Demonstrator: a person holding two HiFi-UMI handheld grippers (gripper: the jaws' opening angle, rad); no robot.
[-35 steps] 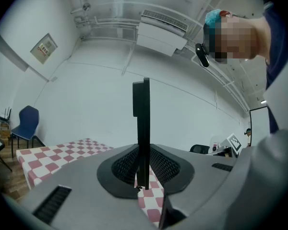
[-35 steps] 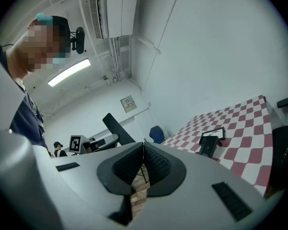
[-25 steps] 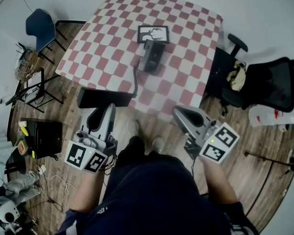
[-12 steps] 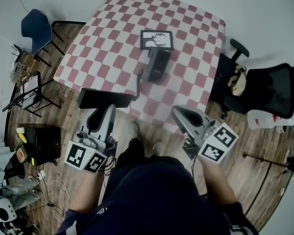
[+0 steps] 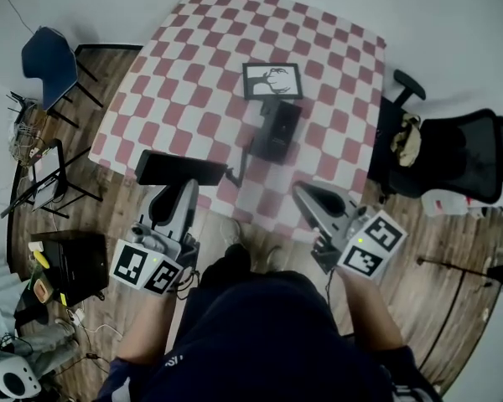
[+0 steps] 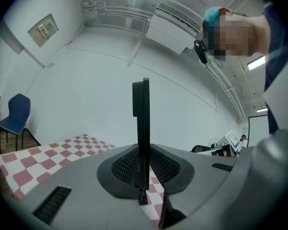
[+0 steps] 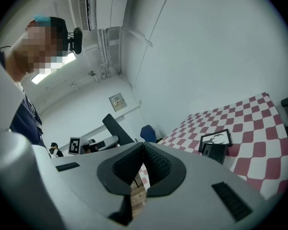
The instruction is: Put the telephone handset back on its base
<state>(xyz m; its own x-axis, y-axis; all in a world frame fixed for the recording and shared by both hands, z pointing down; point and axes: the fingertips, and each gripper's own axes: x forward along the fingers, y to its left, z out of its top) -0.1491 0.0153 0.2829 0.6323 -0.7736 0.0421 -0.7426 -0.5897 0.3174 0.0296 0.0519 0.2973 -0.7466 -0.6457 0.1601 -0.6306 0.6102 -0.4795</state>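
Left claw [image 5: 178,187] is clamped on the black telephone handset [image 5: 180,169], seen edge-on, at eight o'clock from its base [image 5: 276,131] on the checked surface [image 5: 184,82]. Right claw [image 5: 306,193] is pressed together, empty. A wall sign [image 6: 43,28] is too small to read.

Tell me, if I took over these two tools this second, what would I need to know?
Left tool: clamped on the handset, near the table's front edge.
Right tool: shut, empty.
Base: mid-table, beside a picture frame, cord running to the handset.
Done: handset picked up.
Left: carry it to the base, set it in place.
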